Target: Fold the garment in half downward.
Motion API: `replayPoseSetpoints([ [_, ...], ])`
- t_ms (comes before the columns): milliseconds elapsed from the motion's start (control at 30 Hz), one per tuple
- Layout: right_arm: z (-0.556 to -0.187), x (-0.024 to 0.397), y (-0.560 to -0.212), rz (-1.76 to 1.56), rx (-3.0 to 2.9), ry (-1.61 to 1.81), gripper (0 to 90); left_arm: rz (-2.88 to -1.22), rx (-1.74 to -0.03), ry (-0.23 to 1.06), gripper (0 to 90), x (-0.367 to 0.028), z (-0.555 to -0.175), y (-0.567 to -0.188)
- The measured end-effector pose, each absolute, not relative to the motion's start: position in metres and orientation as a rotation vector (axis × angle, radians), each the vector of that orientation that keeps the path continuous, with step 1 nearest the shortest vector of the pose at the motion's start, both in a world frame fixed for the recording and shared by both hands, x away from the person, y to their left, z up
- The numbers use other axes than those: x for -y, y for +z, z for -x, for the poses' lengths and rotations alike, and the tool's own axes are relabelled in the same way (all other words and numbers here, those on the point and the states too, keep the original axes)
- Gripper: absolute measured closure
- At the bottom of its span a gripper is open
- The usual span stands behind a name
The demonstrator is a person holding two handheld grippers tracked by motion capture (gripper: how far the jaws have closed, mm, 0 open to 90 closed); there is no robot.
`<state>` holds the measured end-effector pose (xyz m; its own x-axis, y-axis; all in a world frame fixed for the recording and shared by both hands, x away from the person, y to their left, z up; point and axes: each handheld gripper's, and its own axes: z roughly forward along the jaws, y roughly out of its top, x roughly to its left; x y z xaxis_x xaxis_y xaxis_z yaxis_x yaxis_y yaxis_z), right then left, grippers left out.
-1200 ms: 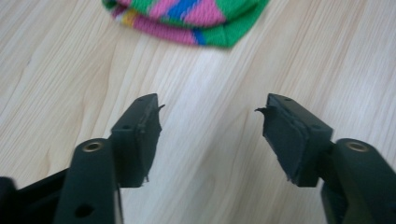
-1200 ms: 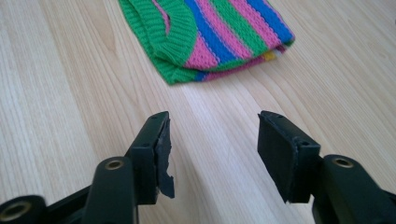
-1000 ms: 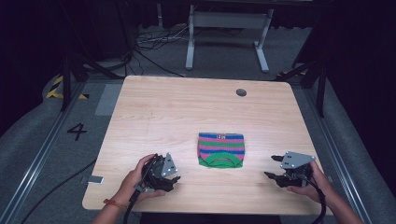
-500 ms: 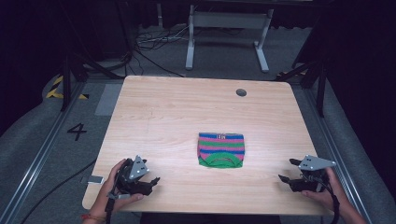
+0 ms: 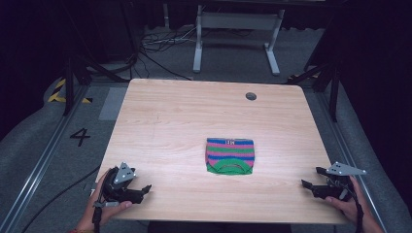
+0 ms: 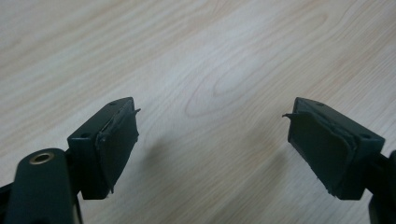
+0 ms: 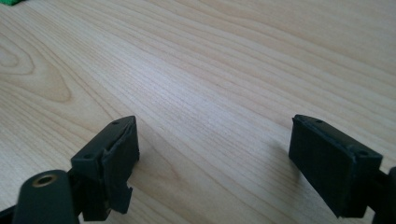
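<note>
Well apart, tongs (image 5: pixel 145 188) at table (image 5: pixel 194 116) edges

You're looking at a light wooden table (image 5: pixel 165 126) with a small round dark grommet (image 5: pixel 250 96) sitting near its far right corner. Behind it a grey metal stand (image 5: pixel 233 29) is standing on the floor with cables (image 5: pixel 155 48) lying around, and a painted "4" (image 5: pixel 80 137) is showing on the floor left of the table, with yellow-black tape (image 5: pixel 60 92) running further back.
</note>
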<state>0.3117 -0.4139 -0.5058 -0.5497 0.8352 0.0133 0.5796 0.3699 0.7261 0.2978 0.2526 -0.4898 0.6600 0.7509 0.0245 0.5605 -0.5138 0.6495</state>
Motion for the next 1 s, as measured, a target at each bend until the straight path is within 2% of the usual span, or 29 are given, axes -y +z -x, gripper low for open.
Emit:
replayPoseSetpoints([
  [67,-0.3124,0.4157,-0.5060,-1.245,-2.287,0.999,16.7,-2.199,-1.060,0.357,14.8,-0.2567,-0.2986,-0.4980],
  [167,-0.3127,0.4161,-0.5062,-1.237,-2.294,1.000,16.1,-2.170,-1.100,0.372,15.6,-0.2589,-0.2995,-0.4980],
  [300,-0.3133,0.4162,-0.5063,-1.230,-2.302,1.002,15.6,-2.180,-1.112,0.406,14.9,-0.2573,-0.2986,-0.4980],
  [1000,-0.3137,0.4163,-0.5064,-1.224,-2.306,1.003,15.5,-2.157,-1.159,0.412,13.0,-0.2544,-0.2987,-0.4987],
])
